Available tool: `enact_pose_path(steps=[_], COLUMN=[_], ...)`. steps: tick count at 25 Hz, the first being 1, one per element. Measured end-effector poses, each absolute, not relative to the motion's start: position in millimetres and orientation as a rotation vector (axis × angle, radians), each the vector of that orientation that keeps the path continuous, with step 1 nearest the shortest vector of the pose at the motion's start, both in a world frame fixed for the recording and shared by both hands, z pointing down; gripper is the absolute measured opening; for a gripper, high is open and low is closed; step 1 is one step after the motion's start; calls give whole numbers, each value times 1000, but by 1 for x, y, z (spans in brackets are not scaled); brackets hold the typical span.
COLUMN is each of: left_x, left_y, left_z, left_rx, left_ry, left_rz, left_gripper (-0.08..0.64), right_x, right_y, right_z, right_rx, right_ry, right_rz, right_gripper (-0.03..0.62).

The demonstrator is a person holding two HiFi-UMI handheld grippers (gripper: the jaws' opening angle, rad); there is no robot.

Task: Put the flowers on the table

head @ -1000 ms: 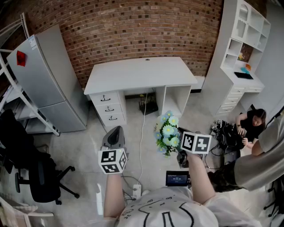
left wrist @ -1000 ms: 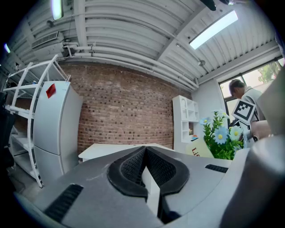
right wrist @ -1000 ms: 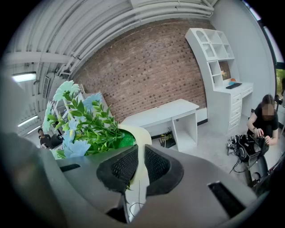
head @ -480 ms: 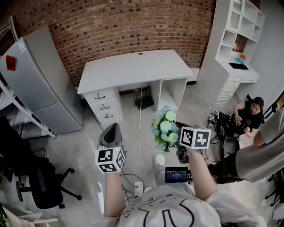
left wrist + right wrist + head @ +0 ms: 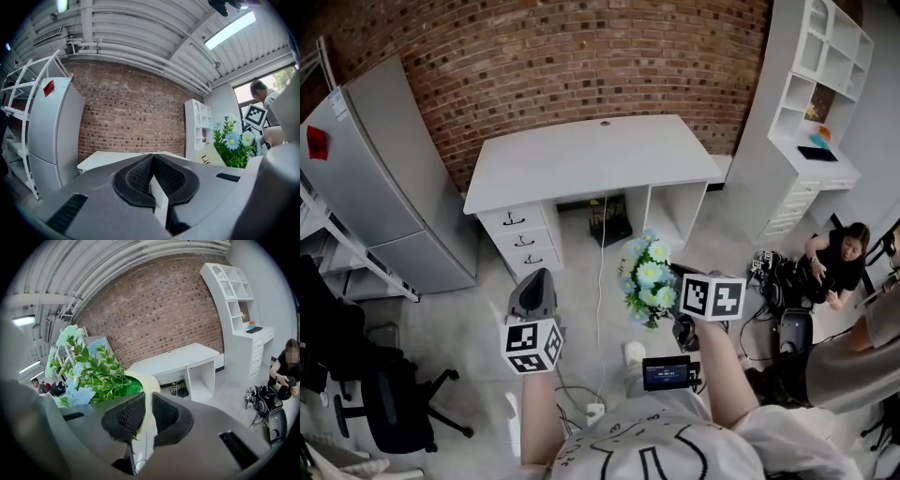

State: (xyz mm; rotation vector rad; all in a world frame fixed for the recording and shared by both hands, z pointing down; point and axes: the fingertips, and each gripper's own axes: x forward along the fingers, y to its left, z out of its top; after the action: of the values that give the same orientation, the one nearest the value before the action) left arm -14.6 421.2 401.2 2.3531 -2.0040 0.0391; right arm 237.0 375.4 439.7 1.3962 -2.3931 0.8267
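A bunch of blue and white flowers (image 5: 647, 281) with green leaves stands in a cream pot (image 5: 143, 390). My right gripper (image 5: 682, 286) is shut on the pot's rim and holds it in the air above the floor. In the right gripper view the rim sits between the two black pads, and the flowers (image 5: 86, 369) rise at the left. The white desk (image 5: 591, 155) stands ahead against the brick wall, its top bare. My left gripper (image 5: 536, 283) hangs left of the flowers, shut with nothing in it. The left gripper view has the flowers (image 5: 234, 143) at its right.
A grey fridge (image 5: 375, 178) and a metal rack stand at the left, with a black office chair (image 5: 366, 375) below them. A white shelf unit (image 5: 806, 103) is at the right. A person (image 5: 839, 262) sits on the floor among cables and gear. A small screen (image 5: 666, 372) lies near my feet.
The head view has swayed a little. The flowers stay in my right gripper at about the same height, still short of the desk. The left gripper has hardly moved.
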Motion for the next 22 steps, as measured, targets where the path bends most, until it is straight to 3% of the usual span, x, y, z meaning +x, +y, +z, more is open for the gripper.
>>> enact_pose_path(steps=[22], left_x=[-5], left_y=[176], left_z=[403], left_rx=[2275], left_ry=[-2039], left_rz=[26], left_gripper=[9], right_x=[241], right_y=[123], right_z=[441], right_rx=[1299], right_ry=[-2410], right_rz=[839], right_gripper=[46])
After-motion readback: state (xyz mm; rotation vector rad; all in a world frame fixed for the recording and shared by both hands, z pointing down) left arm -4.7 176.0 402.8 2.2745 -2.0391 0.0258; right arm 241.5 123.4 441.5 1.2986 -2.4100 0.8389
